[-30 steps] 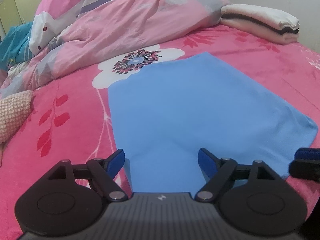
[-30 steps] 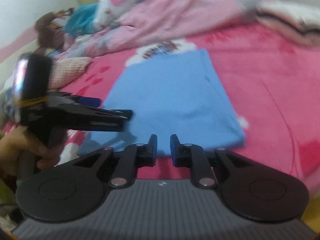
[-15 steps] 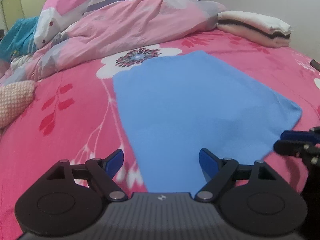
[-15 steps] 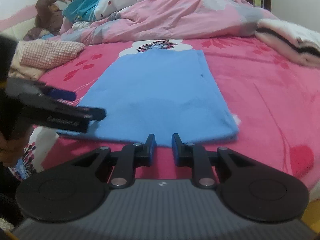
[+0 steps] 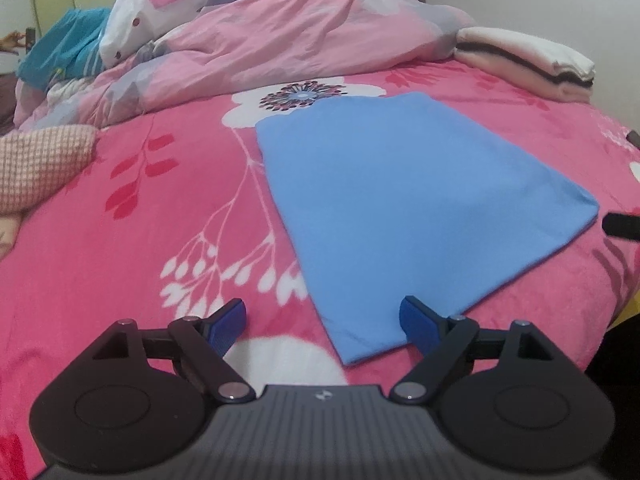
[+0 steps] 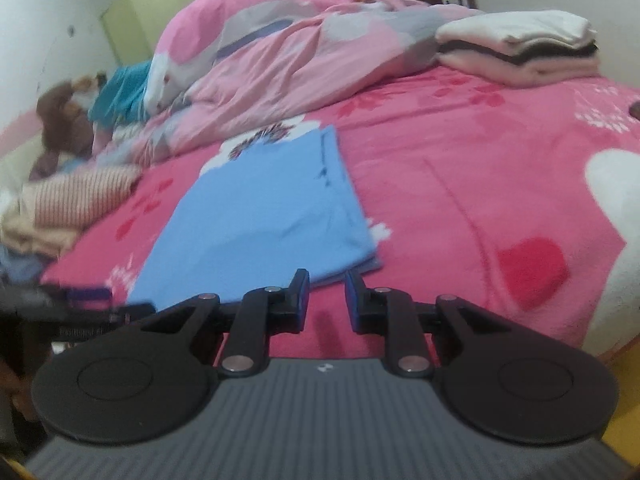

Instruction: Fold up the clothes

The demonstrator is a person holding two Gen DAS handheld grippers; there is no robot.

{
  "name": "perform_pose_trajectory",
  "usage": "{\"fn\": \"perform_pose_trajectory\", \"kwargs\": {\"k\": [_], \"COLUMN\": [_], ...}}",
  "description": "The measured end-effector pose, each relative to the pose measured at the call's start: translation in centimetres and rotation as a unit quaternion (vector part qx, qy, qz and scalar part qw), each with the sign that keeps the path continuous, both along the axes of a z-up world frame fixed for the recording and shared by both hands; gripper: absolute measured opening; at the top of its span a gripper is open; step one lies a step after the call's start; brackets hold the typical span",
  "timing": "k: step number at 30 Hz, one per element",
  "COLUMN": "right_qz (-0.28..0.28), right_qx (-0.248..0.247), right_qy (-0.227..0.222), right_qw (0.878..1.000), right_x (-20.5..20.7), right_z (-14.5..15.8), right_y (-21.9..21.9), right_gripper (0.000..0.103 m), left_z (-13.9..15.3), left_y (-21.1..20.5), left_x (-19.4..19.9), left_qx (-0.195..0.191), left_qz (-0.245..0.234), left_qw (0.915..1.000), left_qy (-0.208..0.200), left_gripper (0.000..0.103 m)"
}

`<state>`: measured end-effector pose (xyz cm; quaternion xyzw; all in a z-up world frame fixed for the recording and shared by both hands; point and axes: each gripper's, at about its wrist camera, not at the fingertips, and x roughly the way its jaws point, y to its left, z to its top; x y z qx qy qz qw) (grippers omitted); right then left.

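Both grippers are pulling back toward the near edge of the bed. A second ago the left gripper was sitting over the blue garment; now it is standing behind the cloth's near left corner, fingers spread wide and holding nothing. The right gripper is also drawing away behind the garment's near edge, its fingers only a narrow gap apart, with nothing between them.

The garment itself is lying as it did then: a flat, smooth panel with a doubled layer showing at its near right corner. My guess is that a fold has just been laid down and let go. Whether another fold is coming or the piece is ready for the pile, I cannot tell.

Going left to right, a checked knit piece and teal cloth are lying at the left, a rumpled pink duvet is heaped across the back, and a stack of folded clothes is sitting at the far right. All of it is resting on the pink flowered bedspread, soft and giving, with pale walls behind.
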<state>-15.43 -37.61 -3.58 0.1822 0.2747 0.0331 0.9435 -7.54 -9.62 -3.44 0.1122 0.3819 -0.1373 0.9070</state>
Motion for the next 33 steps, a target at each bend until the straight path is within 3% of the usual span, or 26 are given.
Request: {"fn": "perform_pose_trajectory", "kwargs": {"k": [5,17,24,33], "right_qz": [0.008,-0.015,-0.076,-0.082], "right_qx": [-0.017,-0.057,0.03,0.12], "right_qy": [-0.02,0.013,-0.017,-0.057], "right_qw": [1.0,0.998,0.996,0.988], "right_x": [3.2,0.5,-3.1,-4.0], "right_z": [0.2,-2.0,-3.7,-4.2], "right_y": [0.1,-1.3,-4.5,-6.2], "right_gripper": [0.019,0.016,0.018,0.024], "left_z": [-0.2,-0.4,-0.3,0.8], "left_y": [0.3,0.5,-0.1,-0.5], "left_x": [0.3,0.3,0.8,0.0], "left_qx": [-0.011,-0.022,-0.003,0.028], "left_qz": [0.014,0.024,0.023,0.044], "left_qw": [0.9998,0.9994,0.9996,0.9987], "left_qy": [0.009,0.012,0.016,0.002], "left_gripper": [0.088,0.09,0.094,0.095]}}
